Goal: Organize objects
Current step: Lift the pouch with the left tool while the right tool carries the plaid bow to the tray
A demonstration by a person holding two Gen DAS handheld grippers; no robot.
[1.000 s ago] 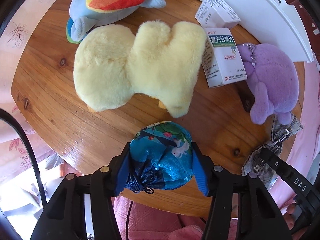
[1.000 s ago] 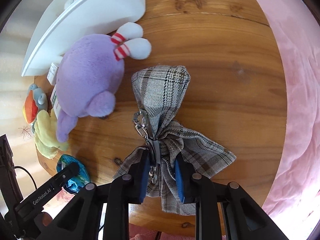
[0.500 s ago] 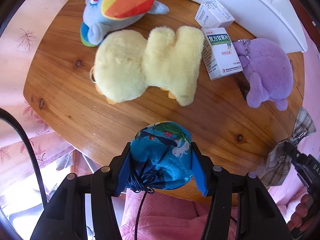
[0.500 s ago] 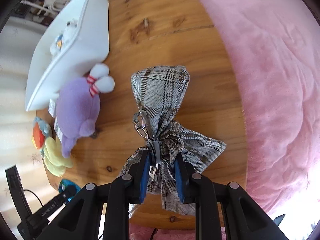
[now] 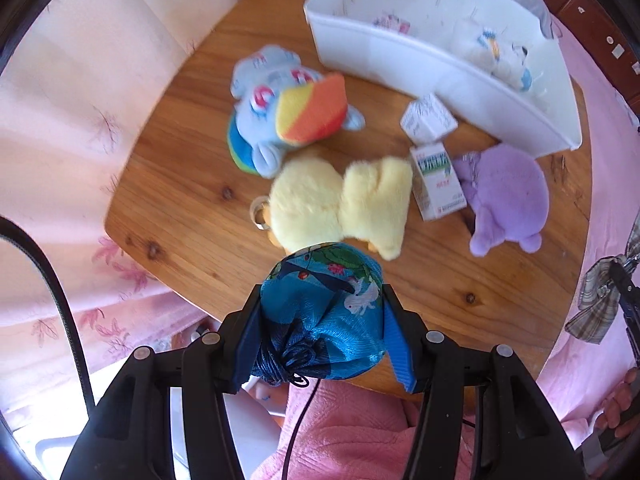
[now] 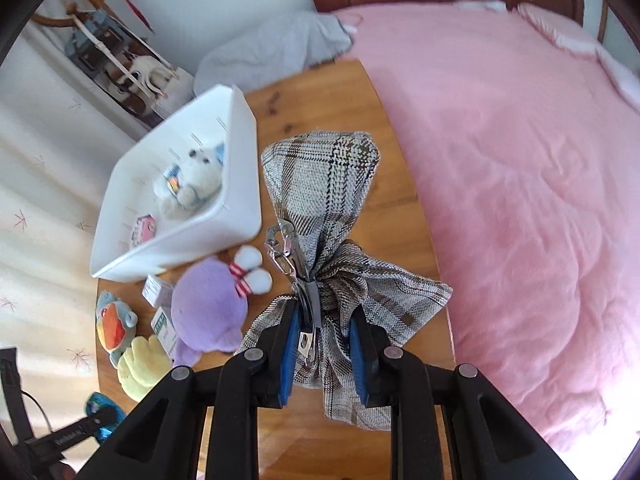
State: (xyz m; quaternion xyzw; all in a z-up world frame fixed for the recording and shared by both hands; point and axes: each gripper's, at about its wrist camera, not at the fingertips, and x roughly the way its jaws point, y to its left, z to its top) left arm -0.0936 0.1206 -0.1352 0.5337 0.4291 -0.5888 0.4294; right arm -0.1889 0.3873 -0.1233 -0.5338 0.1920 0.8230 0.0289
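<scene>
The pouch [image 5: 328, 312] is bright blue with green leaves, small red fruit and a white bird, tied by a dark blue cord [image 5: 290, 364]. The bow [image 6: 332, 240] is grey plaid with brown and black lines and carries a silver clasp [image 6: 282, 248]. Both sets of jaws have blue pads on black. The desk [image 5: 176, 184] is warm orange-brown wood with dark knots. On it lie a pale yellow plush [image 5: 340, 204], a lilac plush [image 5: 508, 196], and a light blue plush [image 5: 288, 108] with a yellow-to-orange patch. The boxes [image 5: 438, 180] are white with green print. The bin [image 5: 432, 64] is white. The bedspread [image 6: 520, 184] is pink.
</scene>
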